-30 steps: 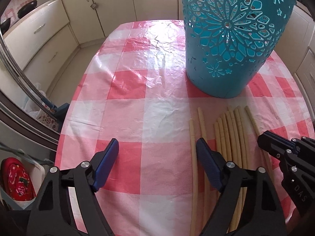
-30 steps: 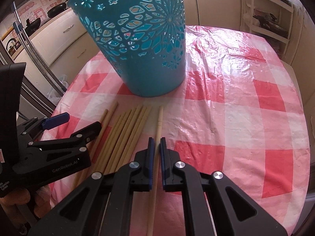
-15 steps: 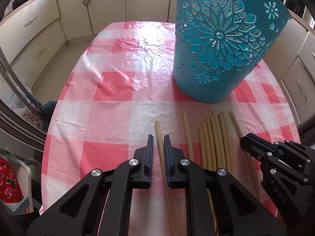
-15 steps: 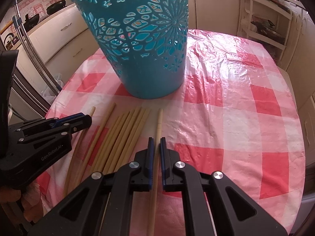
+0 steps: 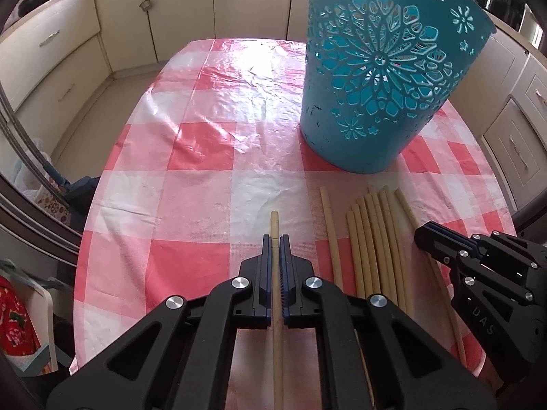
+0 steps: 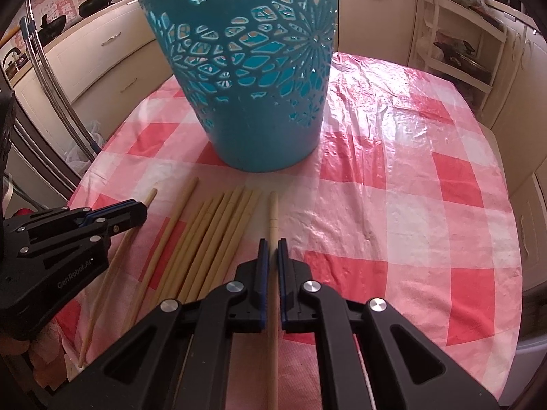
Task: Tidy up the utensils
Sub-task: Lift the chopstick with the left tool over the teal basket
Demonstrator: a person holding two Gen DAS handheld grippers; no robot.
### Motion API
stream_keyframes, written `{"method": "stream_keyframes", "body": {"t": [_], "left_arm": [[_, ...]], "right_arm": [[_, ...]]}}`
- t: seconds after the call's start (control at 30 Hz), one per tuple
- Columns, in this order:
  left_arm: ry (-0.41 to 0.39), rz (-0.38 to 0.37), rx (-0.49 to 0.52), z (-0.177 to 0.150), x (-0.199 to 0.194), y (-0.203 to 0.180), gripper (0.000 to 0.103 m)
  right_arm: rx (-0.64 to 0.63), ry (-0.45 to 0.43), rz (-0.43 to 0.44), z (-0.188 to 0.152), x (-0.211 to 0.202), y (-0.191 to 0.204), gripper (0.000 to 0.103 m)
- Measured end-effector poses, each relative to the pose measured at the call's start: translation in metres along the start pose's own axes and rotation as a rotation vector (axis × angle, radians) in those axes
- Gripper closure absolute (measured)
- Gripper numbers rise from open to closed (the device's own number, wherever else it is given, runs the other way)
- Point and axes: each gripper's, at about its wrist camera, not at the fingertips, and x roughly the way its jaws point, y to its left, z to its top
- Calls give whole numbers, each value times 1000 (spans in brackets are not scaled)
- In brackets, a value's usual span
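A teal cut-out basket [image 5: 376, 85] [image 6: 253, 85] stands upright on the red-and-white checked tablecloth [image 5: 205, 188]. Several pale wooden chopsticks [image 5: 372, 239] [image 6: 218, 239] lie side by side in front of it. My left gripper [image 5: 276, 239] is closing its jaws on one chopstick [image 5: 274, 222], and the pads press its sides; it lies left of the group. My right gripper [image 6: 272, 242] is shut on another chopstick [image 6: 272, 215] at the right of the group. Each gripper shows in the other's view, the right gripper [image 5: 422, 234] and the left gripper [image 6: 136, 208], low over the cloth.
Cream kitchen cabinets [image 5: 61, 54] surround the table. A white open shelf rack [image 6: 454, 44] stands at the back right. Pans [image 6: 95, 0] sit on a counter at the back left. A steel rail [image 6: 51, 78] runs past the table's left edge.
My left gripper went from wide open to shut around the leftmost chopstick, which now lies apart to the left of the group. The right gripper stayed shut on its chopstick.
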Motion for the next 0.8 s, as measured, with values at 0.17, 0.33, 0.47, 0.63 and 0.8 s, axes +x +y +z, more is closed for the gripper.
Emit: {"method": "stream_keyframes", "body": {"t": [0.17,0.33,0.47,0.63,0.8], "left_arm": [[-13,-40,-69,-1,-17,19,99],[-65,-87,-119,2,-47,33,99],[-141,-153,-162,11,-87,46,99],[-251,-236,-189,35,-141,52,99],[-338,-282,-179,64,-182,43,99]], "right_arm": [[-9,7,12,-1,-1,1,97],[-15,11,24,-4,-3,3,97],[-7,15,38,-4,-3,4,97],[-19,2,43,-7,-3,5,97],[5,-7,75,-8,-3,-1,97]]}}
